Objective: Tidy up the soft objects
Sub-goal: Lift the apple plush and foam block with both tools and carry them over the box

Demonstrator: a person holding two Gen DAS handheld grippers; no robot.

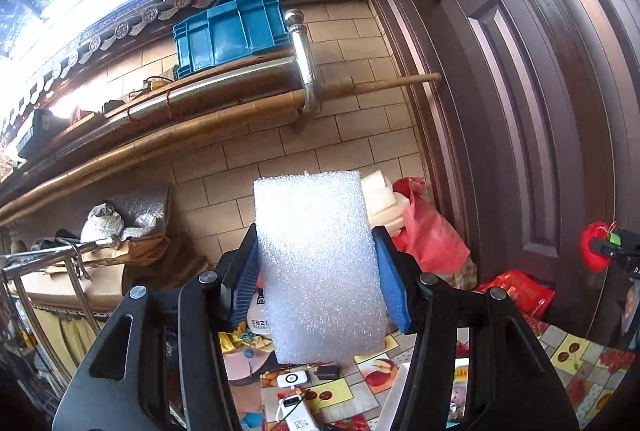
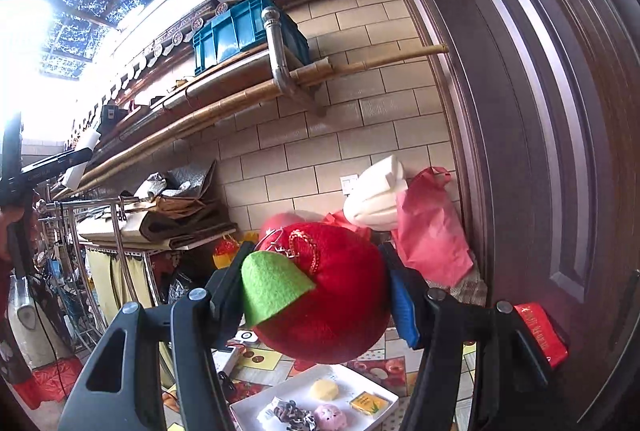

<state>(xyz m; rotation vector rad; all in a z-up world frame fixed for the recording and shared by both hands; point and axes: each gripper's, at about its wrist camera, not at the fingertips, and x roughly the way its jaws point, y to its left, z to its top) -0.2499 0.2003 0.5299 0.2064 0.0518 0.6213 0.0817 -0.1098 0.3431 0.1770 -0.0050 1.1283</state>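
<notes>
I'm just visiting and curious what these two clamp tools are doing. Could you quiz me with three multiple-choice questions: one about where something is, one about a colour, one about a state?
1. Where is the blue crate?
A. up on the wall shelf
B. on the white tray
C. on the floor

2. What colour is the felt leaf on the red plush apple?
A. yellow
B. green
C. white

3. What is the left gripper doing?
A. standing open and empty
B. clamping the white foam block
C. holding a bag

Answers: 1 A, it sits on the shelf high on the tiled wall. 2 B, the leaf is bright green. 3 B, both blue pads press the block's sides.
</notes>
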